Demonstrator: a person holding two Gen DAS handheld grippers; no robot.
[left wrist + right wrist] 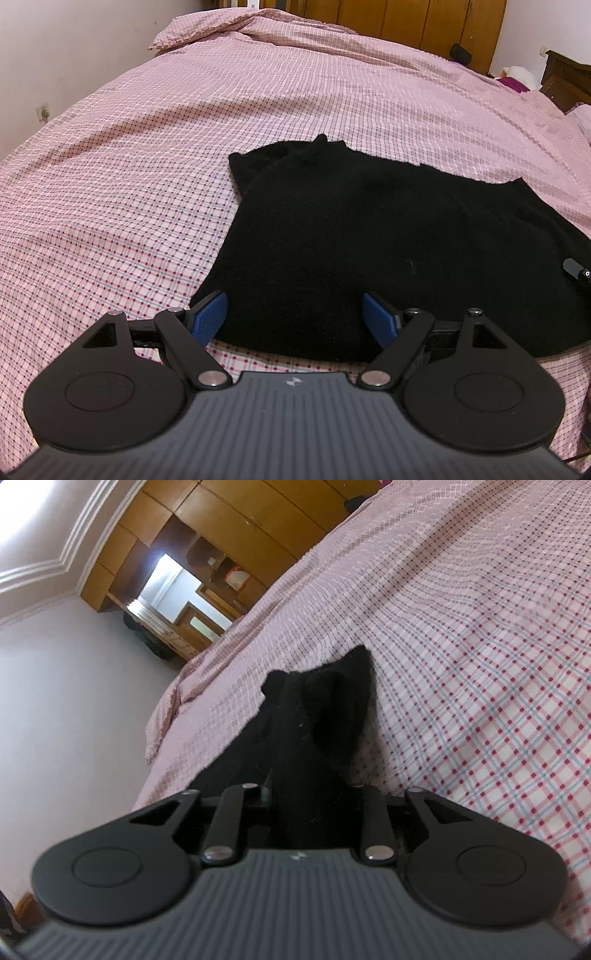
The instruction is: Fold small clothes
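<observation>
A black knit sweater [369, 236] lies flat on the pink checked bed [147, 166], collar toward the far side. My left gripper [295, 314] is open, its blue pads [208, 314] spread either side of the sweater's near edge, just above it. In the right wrist view my right gripper [306, 794] is shut on a fold of the black sweater [317, 709], which covers the fingertips and rises off the bed [480, 646]. Part of the right gripper [578, 271] shows at the sweater's right edge in the left wrist view.
A wooden headboard [406, 18] and a pillow under the cover [207, 29] are at the far end. A dark nightstand [565, 81] stands at the right. Wooden wardrobes [221, 535] and a white wall [74, 683] lie beyond the bed's edge.
</observation>
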